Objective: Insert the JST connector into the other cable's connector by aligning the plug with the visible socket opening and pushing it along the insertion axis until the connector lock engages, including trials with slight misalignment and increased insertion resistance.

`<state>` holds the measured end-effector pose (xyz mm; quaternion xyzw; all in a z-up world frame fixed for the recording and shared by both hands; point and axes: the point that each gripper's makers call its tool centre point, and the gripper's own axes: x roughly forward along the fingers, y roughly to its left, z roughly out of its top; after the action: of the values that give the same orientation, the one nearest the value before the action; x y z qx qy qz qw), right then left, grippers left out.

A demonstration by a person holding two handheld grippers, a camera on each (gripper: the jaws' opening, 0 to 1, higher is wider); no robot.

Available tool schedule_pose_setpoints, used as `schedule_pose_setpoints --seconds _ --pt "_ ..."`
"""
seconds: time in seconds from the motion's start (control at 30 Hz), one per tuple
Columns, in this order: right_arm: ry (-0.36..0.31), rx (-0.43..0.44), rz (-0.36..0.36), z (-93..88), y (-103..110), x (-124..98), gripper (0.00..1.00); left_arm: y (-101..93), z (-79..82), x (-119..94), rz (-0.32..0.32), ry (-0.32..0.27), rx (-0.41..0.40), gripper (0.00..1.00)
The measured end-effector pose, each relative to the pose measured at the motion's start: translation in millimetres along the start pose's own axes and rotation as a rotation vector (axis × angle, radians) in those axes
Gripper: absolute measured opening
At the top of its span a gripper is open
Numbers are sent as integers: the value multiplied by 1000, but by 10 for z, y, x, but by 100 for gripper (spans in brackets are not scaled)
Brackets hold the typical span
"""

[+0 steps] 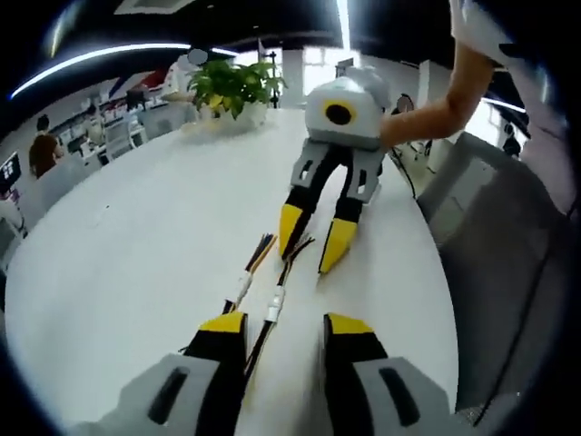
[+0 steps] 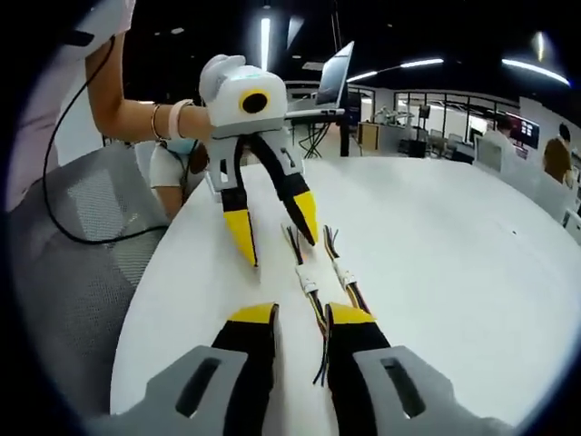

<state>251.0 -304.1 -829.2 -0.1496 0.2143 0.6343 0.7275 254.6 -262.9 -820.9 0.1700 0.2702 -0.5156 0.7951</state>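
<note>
Both cables are lying flat on the white table (image 1: 127,245), side by side and just apart, nothing yet lifted. In the left gripper view, the left gripper (image 1: 284,331) is seen low over the near ends, jaws spread wide and holding nothing; one cable with its white JST connector (image 1: 275,303) runs up between the jaws, while the second cable's connector (image 1: 242,289) sits just beside it, toward the left jaw. Beyond them the right gripper (image 1: 310,243) is pointed down at the loose coloured wire tails, its yellow tips parted and empty.

From the right gripper view the same pair is read in reverse: the two white connectors (image 2: 306,279) and (image 2: 343,271) lie ahead of the open right gripper (image 2: 300,320), with the left gripper (image 2: 277,234) opposite, open as well.

The step in hand is judged to be the approach before pickup. A grasp on each cable close behind its connector is called for next, then plug and socket opening must be turned to face each other.

As for containers, a plant pot (image 1: 238,113) holding a leafy green plant is standing at the far edge of the table.
</note>
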Motion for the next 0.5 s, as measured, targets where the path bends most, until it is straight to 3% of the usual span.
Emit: schedule_pose_setpoints --seconds 0.1,0.2,0.27,0.37,0.5 --pt "-12 34 -18 52 3 -48 25 -38 73 -42 17 -57 -69 30" --pt "-30 66 -36 103 27 -84 31 -137 99 -100 20 -55 -55 36" --pt "-40 87 -43 131 55 -107 34 -181 119 -143 56 -58 -17 37" --pt "-33 129 -59 130 96 -141 43 -232 139 -214 84 -85 -106 43" --pt "-29 139 -63 151 164 -205 52 -267 137 -279 119 -93 -145 53"
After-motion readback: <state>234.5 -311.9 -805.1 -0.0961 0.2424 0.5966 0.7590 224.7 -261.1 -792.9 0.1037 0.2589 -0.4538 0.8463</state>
